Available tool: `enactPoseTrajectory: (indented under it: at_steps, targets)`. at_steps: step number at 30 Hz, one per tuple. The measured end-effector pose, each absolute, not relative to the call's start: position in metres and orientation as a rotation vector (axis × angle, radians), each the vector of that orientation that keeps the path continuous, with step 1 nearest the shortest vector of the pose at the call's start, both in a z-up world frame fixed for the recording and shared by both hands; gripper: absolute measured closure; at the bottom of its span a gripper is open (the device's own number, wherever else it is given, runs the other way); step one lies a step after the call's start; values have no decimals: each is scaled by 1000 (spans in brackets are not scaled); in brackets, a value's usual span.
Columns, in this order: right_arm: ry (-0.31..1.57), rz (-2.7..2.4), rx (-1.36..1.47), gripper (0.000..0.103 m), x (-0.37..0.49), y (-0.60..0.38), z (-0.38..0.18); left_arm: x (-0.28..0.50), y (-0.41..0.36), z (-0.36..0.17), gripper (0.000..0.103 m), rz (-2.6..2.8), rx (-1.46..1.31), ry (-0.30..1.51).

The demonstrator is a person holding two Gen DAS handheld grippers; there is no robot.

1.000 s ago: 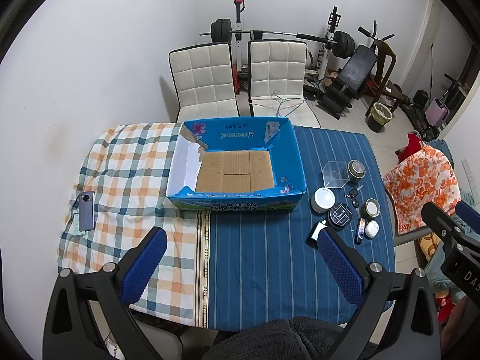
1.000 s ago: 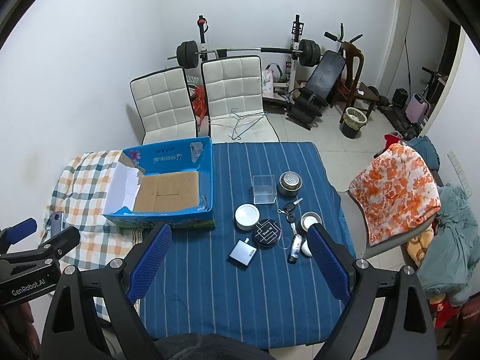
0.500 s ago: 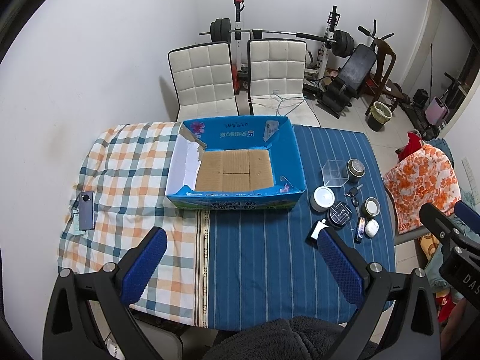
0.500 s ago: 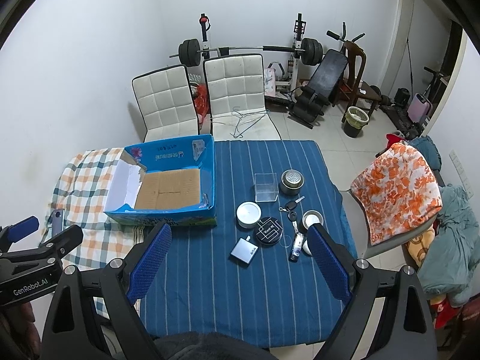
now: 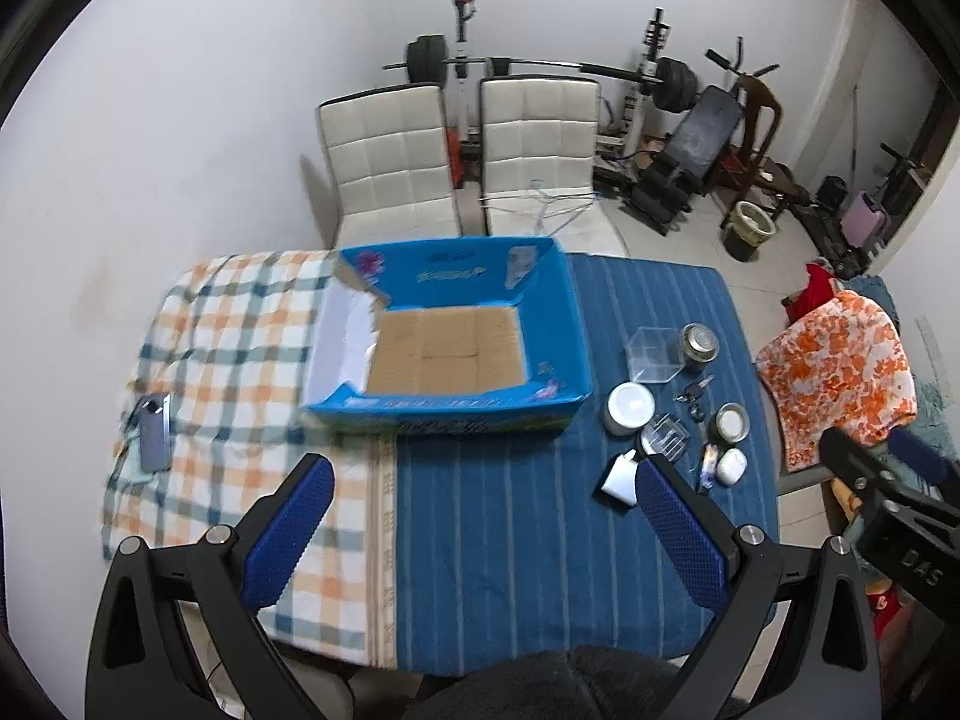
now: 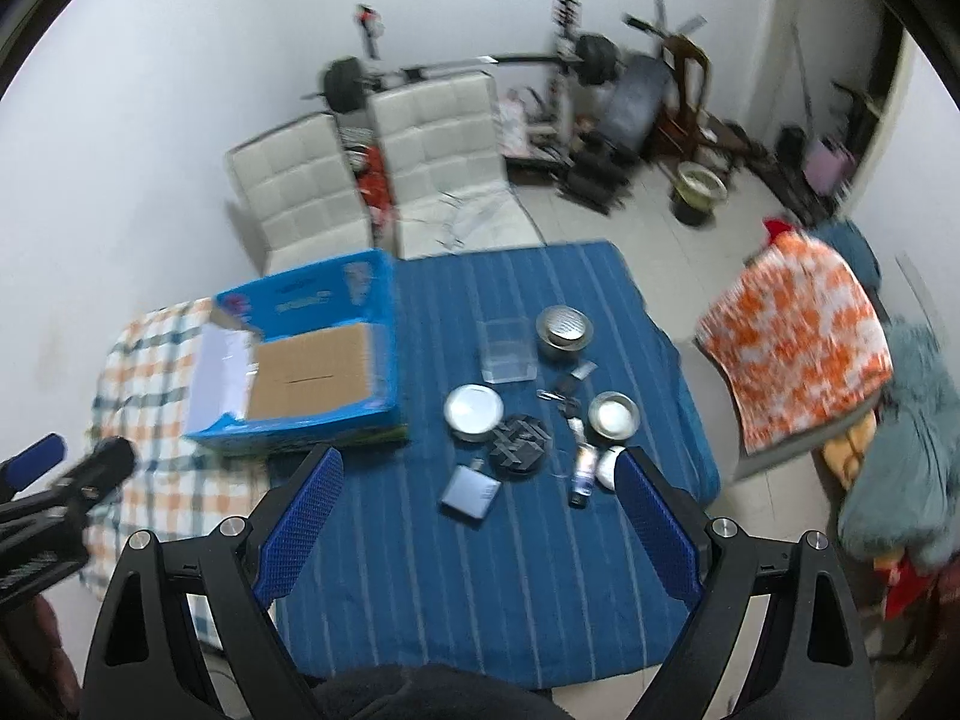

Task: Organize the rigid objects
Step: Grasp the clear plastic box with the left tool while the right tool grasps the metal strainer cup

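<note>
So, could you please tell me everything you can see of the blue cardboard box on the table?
The blue cardboard box is open-topped, with printed blue outer walls, a white inner flap folded in on its left side and a bare brown corrugated floor. Nothing lies inside it. It sits flat on the table, straddling the seam between the checked cloth and the blue striped cloth. The small items stand apart to its right; neither tool touches it.

Both wrist views high, sharing the blue box (image 5: pixel 444 348) (image 6: pixel 312 372).
</note>
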State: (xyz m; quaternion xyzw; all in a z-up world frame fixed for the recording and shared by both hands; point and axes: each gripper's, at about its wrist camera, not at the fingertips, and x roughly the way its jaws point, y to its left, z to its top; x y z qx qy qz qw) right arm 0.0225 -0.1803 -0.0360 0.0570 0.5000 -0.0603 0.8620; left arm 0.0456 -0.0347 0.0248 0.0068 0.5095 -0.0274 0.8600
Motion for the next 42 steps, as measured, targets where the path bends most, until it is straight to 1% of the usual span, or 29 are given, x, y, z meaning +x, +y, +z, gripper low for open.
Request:
enactPoseTrajectory:
  at_steps: [3, 7, 12, 15, 20, 22, 24, 27, 28, 29, 30, 31, 36, 40, 42]
  targets:
    - [1102, -188, 174, 9, 52, -220, -62, 71, -58, 1, 0, -94, 12, 1080]
    - [1197, -267, 242, 9, 99, -280, -116, 124, -102, -36, 0, -166, 15, 1117]
    - [1292, -261, 359, 9, 167, -338, -191, 198, -168, -112, 0, -231, 40, 1263]
    - [1345, -253, 390, 9, 214, -364, -232, 226, -197, -147, 0, -242, 17, 1317]
    - [1362, -282, 408, 9, 254, -392, -263, 271, -244, -217, 0, -245, 1, 1450]
    - [1359, -284, 417, 9, 267, -404, -272, 284, -257, -244, 2, -232, 7, 1500]
    - [1369, -284, 429, 9, 277, -411, -283, 290, -269, -267, 5, -231, 17, 1544]
    - [1383, -264, 458, 9, 287, -418, -295, 295, -277, -292, 5, -214, 44, 1590]
    - [1388, -251, 465, 9, 290, -419, -300, 296, -279, -302, 13, -212, 47, 1607]
    - [1395, -239, 469, 9, 292, -419, -303, 298, -279, -309, 24, -204, 51, 1618]
    - [1402, -224, 474, 9, 295, -418, -307, 298, -278, -316, 40, -200, 43, 1636]
    - [1413, -203, 478, 9, 298, -415, -312, 298, -274, -319, 40, -201, 23, 1647]
    - [1472, -120, 489, 9, 320, -392, -341, 304, -242, -301, 41, -106, 37, 1549]
    - [1539, -76, 556, 8, 338, -373, -369, 311, -226, -305, 41, -90, 21, 1575]
    - [1567, -108, 527, 10, 343, -366, -379, 312, -227, -308, 41, -87, 31, 1576]
